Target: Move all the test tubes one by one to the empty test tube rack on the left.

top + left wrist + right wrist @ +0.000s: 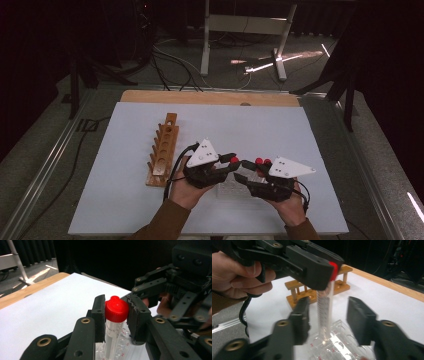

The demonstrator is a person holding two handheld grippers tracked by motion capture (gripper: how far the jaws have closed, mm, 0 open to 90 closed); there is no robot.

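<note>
A clear tube with a red cap point(116, 310) stands upright, its lower end at a well of a clear plastic rack point(342, 345). My left gripper point(116, 315) is shut on the red cap, one pad on each side. In the right gripper view the tube point(324, 312) rises between the jaws of my right gripper point(332, 316), which stand open and apart from it. The left gripper point(328, 271) reaches in from the upper left there. In the high view both grippers, left point(231, 161) and right point(246, 171), meet tip to tip near the table's front.
A wooden tube rack point(164, 150) with empty holes lies left of the hands on the white mat point(280, 125). Two more red caps point(263, 161) stand by the right gripper. The mat's front edge is close under the wrists. Cables and a metal stand point(205, 45) lie beyond the table.
</note>
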